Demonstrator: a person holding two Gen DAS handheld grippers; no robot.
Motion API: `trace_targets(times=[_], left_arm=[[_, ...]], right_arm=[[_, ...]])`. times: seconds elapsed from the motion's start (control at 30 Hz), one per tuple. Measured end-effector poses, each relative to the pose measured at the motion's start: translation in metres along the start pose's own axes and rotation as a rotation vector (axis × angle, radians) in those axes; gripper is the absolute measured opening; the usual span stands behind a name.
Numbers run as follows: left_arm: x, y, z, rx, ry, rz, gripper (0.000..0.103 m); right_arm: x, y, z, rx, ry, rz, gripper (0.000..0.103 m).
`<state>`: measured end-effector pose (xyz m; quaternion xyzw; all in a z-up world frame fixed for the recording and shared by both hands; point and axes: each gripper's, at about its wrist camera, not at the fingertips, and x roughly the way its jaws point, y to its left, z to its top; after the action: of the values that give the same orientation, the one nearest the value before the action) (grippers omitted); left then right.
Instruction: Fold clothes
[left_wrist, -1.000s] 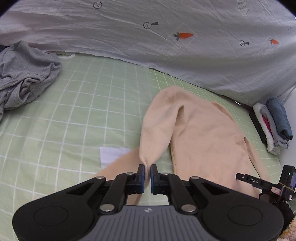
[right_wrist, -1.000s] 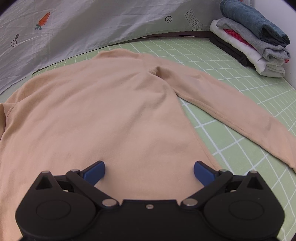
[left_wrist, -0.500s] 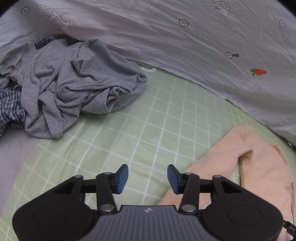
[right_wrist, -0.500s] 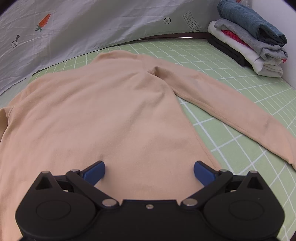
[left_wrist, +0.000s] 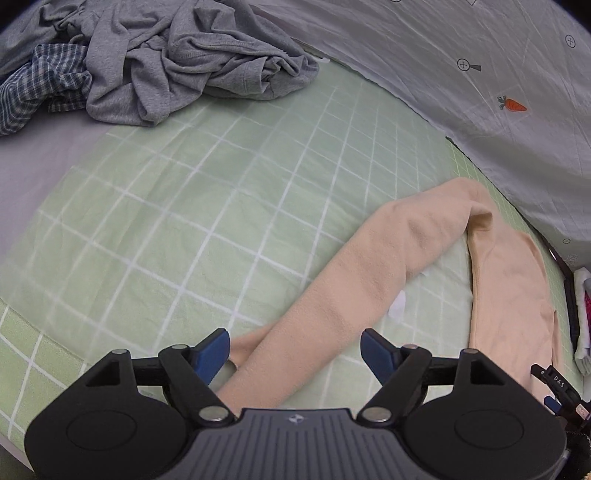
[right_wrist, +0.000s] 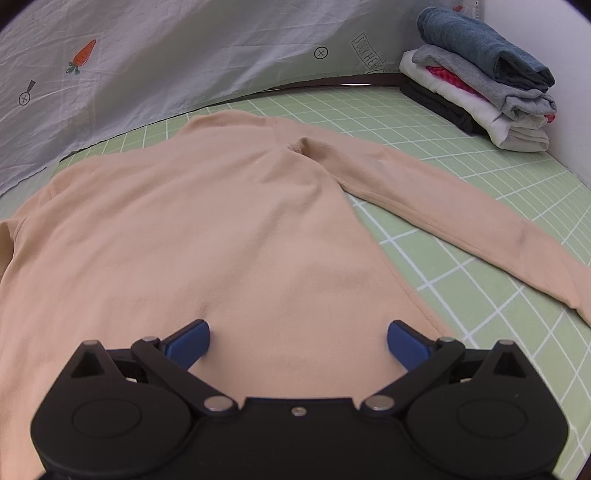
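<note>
Both grippers' fingers (left_wrist: 212, 350) were spread, the sweater's sleeve (left_wrist: 354, 284) lay loose between the left pair, where a shallow pinch could slip.

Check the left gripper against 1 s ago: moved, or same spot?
Yes. The left gripper let go of the beige sleeve, opened, and swung left: the grey clothes pile, formerly at the frame's left edge, now sits top centre.

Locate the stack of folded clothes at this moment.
In the right wrist view the stack of folded clothes sits at the far right corner of the green checked mat, beyond the peach sweater's outstretched sleeve.
</note>
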<state>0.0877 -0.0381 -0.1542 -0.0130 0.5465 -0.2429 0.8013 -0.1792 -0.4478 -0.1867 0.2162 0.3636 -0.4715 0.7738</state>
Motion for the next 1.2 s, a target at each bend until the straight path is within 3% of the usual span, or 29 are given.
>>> trace_targets(times=[0.27, 0.37, 0.57, 0.63, 0.77, 0.93, 1.03, 1.13, 1.2], left_arm=[[-0.003, 0.000, -0.020, 0.009, 0.025, -0.027, 0.069], [-0.004, -0.005, -0.023, 0.034, 0.023, 0.016, 0.061], [-0.005, -0.017, -0.030, 0.126, 0.003, 0.143, 0.033], [-0.005, -0.017, -0.031, 0.123, 0.016, 0.122, 0.009], [-0.013, -0.024, -0.036, 0.153, 0.026, 0.087, 0.007], [-0.041, -0.041, -0.044, 0.190, 0.008, -0.039, 0.006], [-0.065, -0.042, -0.041, 0.151, -0.008, -0.213, 0.006], [-0.086, -0.032, -0.032, 0.036, -0.050, -0.395, 0.006], [-0.090, -0.019, -0.026, -0.043, -0.086, -0.417, 0.006]], right_arm=[[-0.005, -0.004, -0.009, -0.033, -0.028, 0.033, 0.103], [-0.008, -0.006, -0.015, -0.051, -0.049, 0.050, 0.103], [-0.011, -0.010, -0.023, -0.079, -0.091, 0.080, 0.103], [-0.012, -0.011, -0.029, -0.084, -0.128, 0.086, 0.103], [-0.013, -0.012, -0.036, -0.090, -0.176, 0.095, 0.103], [-0.012, -0.012, -0.035, -0.089, -0.177, 0.097, 0.103], [-0.012, -0.012, -0.035, -0.089, -0.177, 0.098, 0.103], [-0.012, -0.012, -0.035, -0.089, -0.177, 0.098, 0.103], [-0.012, -0.013, -0.035, -0.090, -0.177, 0.099, 0.103]])
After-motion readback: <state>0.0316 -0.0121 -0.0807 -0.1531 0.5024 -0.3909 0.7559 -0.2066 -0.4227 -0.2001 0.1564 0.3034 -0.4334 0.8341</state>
